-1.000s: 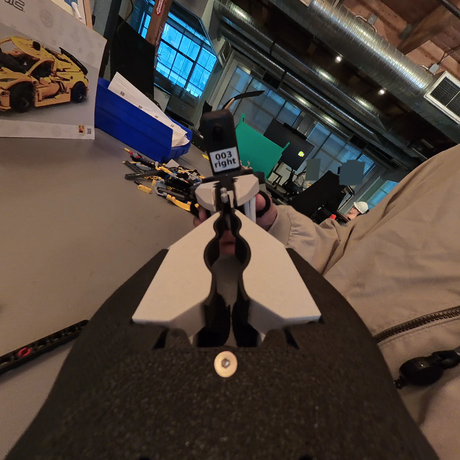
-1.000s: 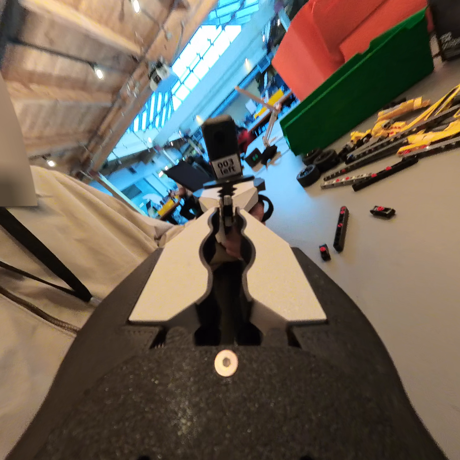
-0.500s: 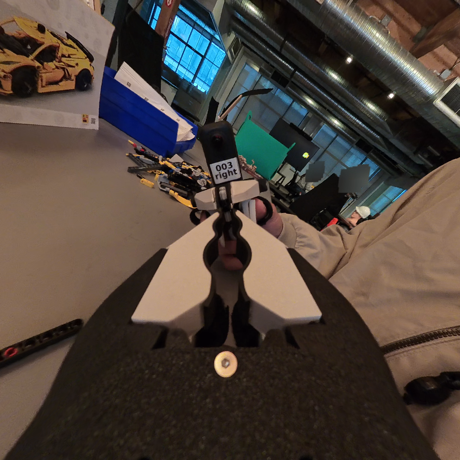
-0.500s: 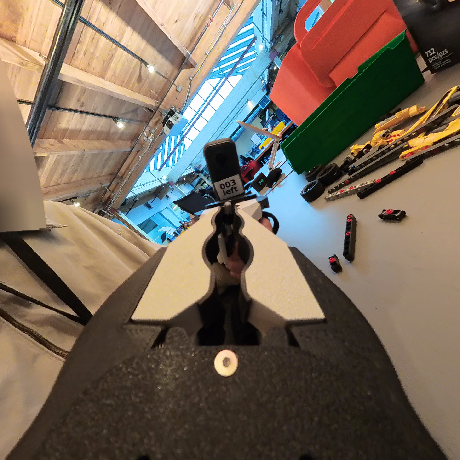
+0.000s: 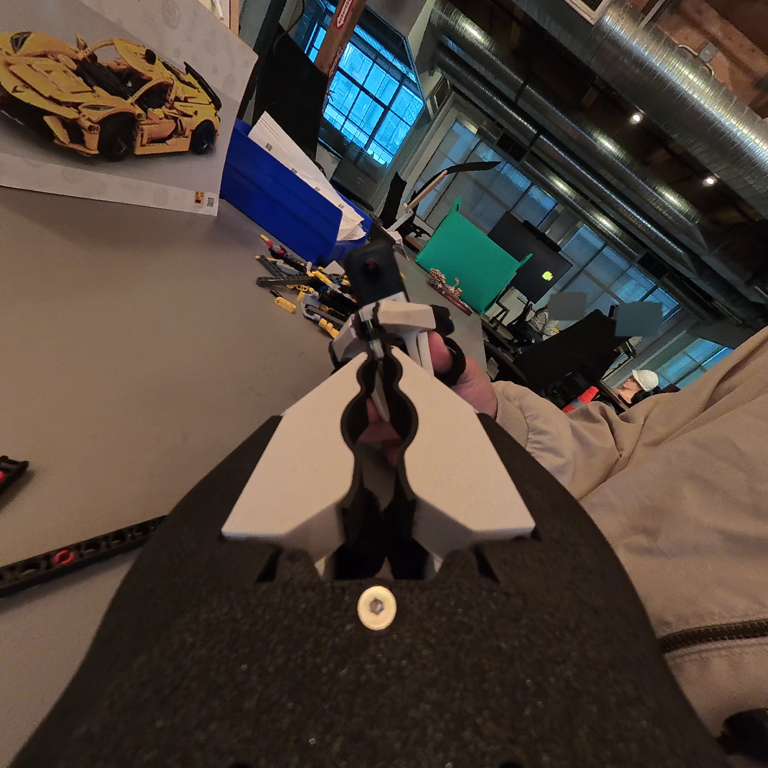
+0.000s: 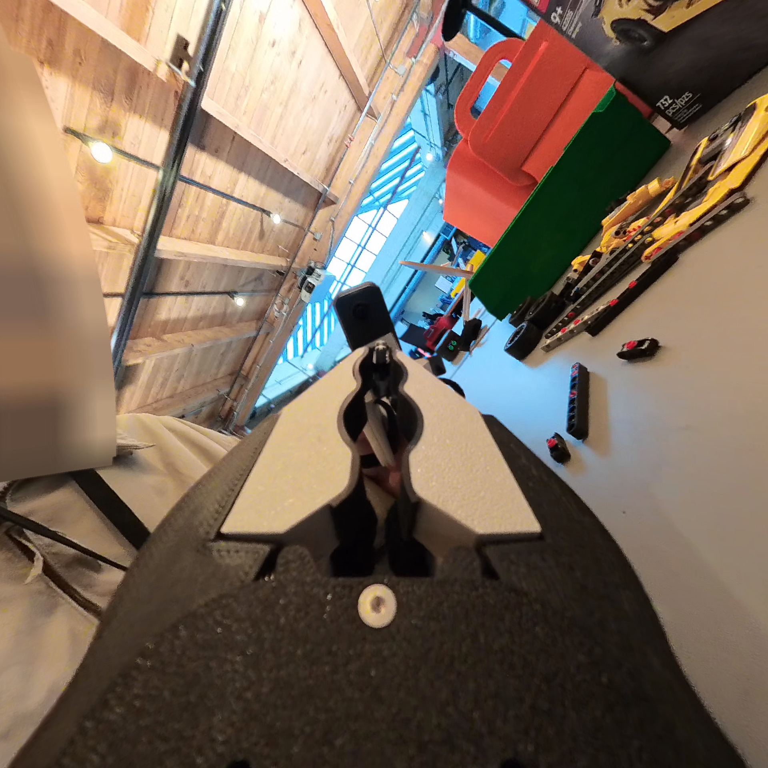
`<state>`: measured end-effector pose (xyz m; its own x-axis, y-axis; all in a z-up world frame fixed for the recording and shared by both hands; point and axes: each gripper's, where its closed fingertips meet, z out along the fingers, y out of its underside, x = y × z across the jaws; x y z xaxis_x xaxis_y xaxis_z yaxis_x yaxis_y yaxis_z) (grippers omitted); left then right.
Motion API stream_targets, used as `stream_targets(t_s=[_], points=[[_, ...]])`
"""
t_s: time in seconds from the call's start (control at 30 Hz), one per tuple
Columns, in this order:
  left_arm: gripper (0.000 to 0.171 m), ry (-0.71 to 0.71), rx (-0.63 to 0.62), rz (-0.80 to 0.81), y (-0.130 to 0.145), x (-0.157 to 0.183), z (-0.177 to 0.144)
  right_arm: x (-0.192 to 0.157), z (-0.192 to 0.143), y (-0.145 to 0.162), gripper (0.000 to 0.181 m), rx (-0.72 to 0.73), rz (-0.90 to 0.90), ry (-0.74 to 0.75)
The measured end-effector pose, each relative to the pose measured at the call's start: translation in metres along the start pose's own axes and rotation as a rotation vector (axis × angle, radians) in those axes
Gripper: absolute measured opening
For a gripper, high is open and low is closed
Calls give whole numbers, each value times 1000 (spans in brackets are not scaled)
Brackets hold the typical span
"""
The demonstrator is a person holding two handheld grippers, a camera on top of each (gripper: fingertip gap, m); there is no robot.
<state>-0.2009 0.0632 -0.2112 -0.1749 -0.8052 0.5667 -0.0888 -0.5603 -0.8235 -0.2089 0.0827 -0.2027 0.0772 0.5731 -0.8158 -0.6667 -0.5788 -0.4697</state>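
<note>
1. Mainly, the left wrist view showed the left gripper [image 5: 376, 361], pale matte fingers on a grainy black foam-like body, with its jaws drawn nearly together.
2. Tip to tip with it stood the right gripper [image 5: 374, 328], held by a hand [image 5: 461, 374] in a beige sleeve [image 5: 623, 457]. Its jaws were pinched on a small dark pin [image 5: 371, 332].
3. Whether the left jaws also clamped that pin could not be made out.
4. Well apart on the smooth grey table [image 5: 124, 332] lay a long black holed beam [image 5: 75, 555], cut off at the left edge, a pile of loose yellow and black parts [image 5: 307, 291], a blue bin [image 5: 282, 203] and a printed sheet picturing a yellow car [image 5: 112, 108].
5. From the right wrist view, the right gripper [image 6: 380, 357] had narrow jaws, with the pin [image 6: 379, 349] at their tips, blurred and small.
6. Its fingers hid nearly all of the left gripper.
7. Only this view showed a part-built yellow car [image 6: 685, 199], black wheels [image 6: 523, 336], a short black beam [image 6: 578, 401], a green bin [image 6: 561, 232] and an orange case [image 6: 511, 137].
</note>
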Motion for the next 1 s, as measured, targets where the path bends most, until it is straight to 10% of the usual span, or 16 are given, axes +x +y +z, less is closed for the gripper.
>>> stream_targets(t_s=[0.07,0.13,0.2,0.63,0.73,1.0], points=[[2,5,-15,19,2,2,-2,0,0,-4,4,45,33,-23],[0,-7,-58,30,15,3,-5,-9,-43,-75,5,409,136,-128],[0,1,14,-1,4,2,-10,-6,-61,-95,6,321,-18,13],[0,-3,-18,-48,8,-3,12,5,-17,-37,5,34,-107,149],[22,13,-24,-112,10,-6,14,6,-4,-11,5,-68,-137,140],[4,29,-42,-114,13,-5,11,7,0,14,6,-226,-140,124]])
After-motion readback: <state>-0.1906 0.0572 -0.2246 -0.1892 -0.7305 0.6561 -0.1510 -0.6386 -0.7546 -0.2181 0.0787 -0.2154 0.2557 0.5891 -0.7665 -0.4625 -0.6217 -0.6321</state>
